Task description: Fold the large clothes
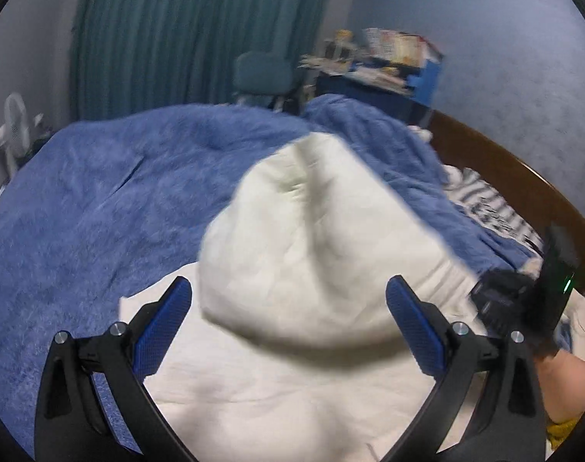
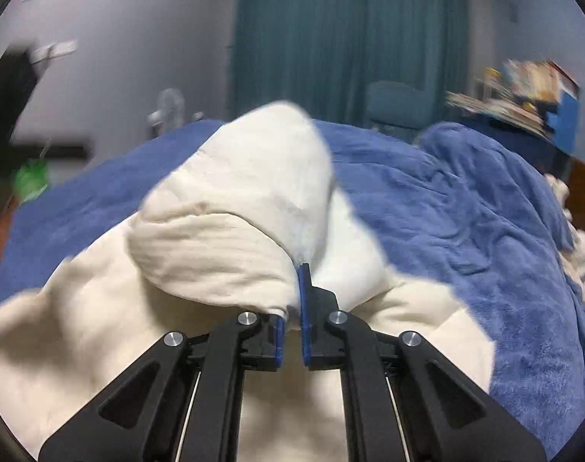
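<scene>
A large cream-white garment [image 1: 292, 365] lies on a blue blanket [image 1: 100, 200] on a bed. In the left wrist view a part of it [image 1: 311, 238] is lifted up and blurred, in front of my left gripper [image 1: 288, 296], which is open and empty above the flat cloth. The right gripper [image 1: 523, 300] shows at the right edge there. In the right wrist view my right gripper [image 2: 298, 281] is shut on a fold of the garment [image 2: 234, 231] and holds it raised above the rest of the cloth [image 2: 81, 327].
The blue blanket [image 2: 465, 211] covers the bed, bunched at the right. A wooden headboard [image 1: 523, 169] and a striped pillow [image 1: 488, 204] are at the right. A teal curtain [image 1: 184, 30], a chair [image 1: 261, 73], a cluttered shelf [image 1: 392, 61] and a fan [image 1: 15, 131] stand behind.
</scene>
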A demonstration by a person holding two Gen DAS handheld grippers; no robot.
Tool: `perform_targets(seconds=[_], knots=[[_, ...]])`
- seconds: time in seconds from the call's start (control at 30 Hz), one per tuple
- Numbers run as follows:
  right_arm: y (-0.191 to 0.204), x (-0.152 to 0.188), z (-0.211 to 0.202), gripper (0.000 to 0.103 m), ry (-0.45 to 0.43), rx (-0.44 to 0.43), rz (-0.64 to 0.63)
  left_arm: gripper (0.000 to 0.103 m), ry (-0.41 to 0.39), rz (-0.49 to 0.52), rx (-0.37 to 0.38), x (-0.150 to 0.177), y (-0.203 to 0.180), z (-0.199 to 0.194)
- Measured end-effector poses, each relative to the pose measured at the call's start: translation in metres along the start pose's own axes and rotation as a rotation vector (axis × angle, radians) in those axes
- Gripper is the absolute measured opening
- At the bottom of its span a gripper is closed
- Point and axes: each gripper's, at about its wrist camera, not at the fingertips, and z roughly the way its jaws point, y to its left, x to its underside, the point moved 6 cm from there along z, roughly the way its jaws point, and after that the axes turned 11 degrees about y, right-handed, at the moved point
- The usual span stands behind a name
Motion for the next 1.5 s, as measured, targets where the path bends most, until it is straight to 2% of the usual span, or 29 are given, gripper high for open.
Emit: perform_targets(seconds=[0.1, 0.13, 0.17, 0.23, 0.3, 0.33, 0.37, 0.43, 0.47, 0.53, 0.57, 0.6, 0.63, 0.67, 0.77, 0.83, 0.9, 0.97, 1.0, 1.1, 1.17, 1.3, 1.43, 1.47, 1.5], knots=[[0.017, 0.01, 0.004, 0.007, 0.022, 0.069, -0.084, 0.096, 0.043, 0.035, 0.083, 0.001, -0.027, 0.013], [0.018, 0.011, 0.009, 0.008, 0.024, 0.04, -0.053, 0.095, 0.059, 0.05, 0.1, 0.002, -0.035, 0.025], [0.015, 0.01, 0.013, 0.008, 0.025, 0.007, -0.009, 0.089, 0.072, 0.059, 0.1, 0.002, -0.039, 0.035], [0.011, 0.007, 0.02, 0.009, 0.013, -0.051, 0.048, 0.081, 0.149, 0.059, 0.069, 0.005, -0.043, 0.069], [0.01, 0.005, 0.029, 0.011, 0.026, -0.053, 0.053, 0.061, 0.208, 0.015, 0.082, 0.008, -0.033, 0.098], [0.01, 0.006, 0.034, 0.012, 0.037, -0.042, 0.051, 0.047, 0.228, -0.013, 0.105, 0.008, -0.029, 0.107], [0.009, 0.008, 0.039, 0.013, 0.049, -0.033, 0.057, 0.016, 0.255, -0.044, 0.117, 0.009, -0.023, 0.115], [0.003, 0.011, 0.049, 0.015, 0.076, -0.048, 0.082, 0.016, 0.28, -0.084, 0.127, 0.014, -0.01, 0.126], [0.001, 0.013, 0.053, 0.02, 0.084, -0.063, 0.093, 0.016, 0.283, -0.08, 0.112, 0.015, -0.006, 0.129], [0.0, 0.018, 0.057, 0.038, 0.101, -0.089, 0.097, 0.016, 0.299, -0.034, 0.013, 0.021, 0.002, 0.14], [-0.001, 0.018, 0.056, 0.062, 0.106, -0.099, 0.095, 0.016, 0.305, -0.015, -0.028, 0.024, 0.005, 0.144], [-0.001, 0.019, 0.055, 0.073, 0.104, -0.119, 0.092, 0.017, 0.312, -0.002, -0.072, 0.027, 0.011, 0.152], [0.0, 0.019, 0.05, 0.074, 0.092, -0.156, 0.084, 0.018, 0.316, -0.011, -0.081, 0.028, 0.018, 0.156], [0.0, 0.018, 0.045, 0.073, 0.077, -0.166, 0.078, 0.019, 0.319, -0.041, -0.058, 0.03, 0.026, 0.16], [-0.009, 0.009, 0.047, 0.069, 0.069, -0.134, 0.113, 0.02, 0.322, -0.09, -0.001, 0.034, 0.041, 0.161], [-0.015, -0.001, 0.058, 0.062, 0.081, -0.103, 0.145, 0.02, 0.311, -0.054, -0.006, 0.037, 0.038, 0.159], [-0.014, -0.008, 0.069, 0.06, 0.096, -0.105, 0.162, 0.021, 0.31, -0.008, -0.016, 0.039, 0.034, 0.157], [-0.009, -0.011, 0.091, 0.059, 0.145, -0.146, 0.174, 0.022, 0.315, 0.024, -0.015, 0.04, 0.034, 0.152], [-0.008, -0.01, 0.097, 0.059, 0.164, -0.145, 0.169, 0.022, 0.314, 0.03, -0.014, 0.042, 0.035, 0.15], [0.0, 0.007, 0.128, 0.059, 0.297, -0.116, 0.144, 0.022, 0.319, 0.018, -0.005, 0.048, 0.039, 0.148], [0.001, 0.015, 0.136, 0.059, 0.31, -0.11, 0.142, 0.023, 0.318, 0.011, -0.008, 0.054, 0.04, 0.153], [0.005, 0.022, 0.143, 0.059, 0.294, -0.055, 0.12, 0.024, 0.272, 0.012, -0.042, 0.065, 0.04, 0.162], [0.003, 0.024, 0.142, 0.059, 0.272, -0.034, 0.119, 0.024, 0.205, 0.051, -0.112, 0.058, 0.026, 0.142], [0.002, 0.025, 0.141, 0.059, 0.265, -0.039, 0.126, 0.027, 0.169, 0.048, -0.122, 0.053, 0.023, 0.132], [-0.001, 0.025, 0.14, 0.059, 0.254, -0.051, 0.14, 0.037, 0.12, 0.046, -0.118, 0.047, 0.019, 0.119]])
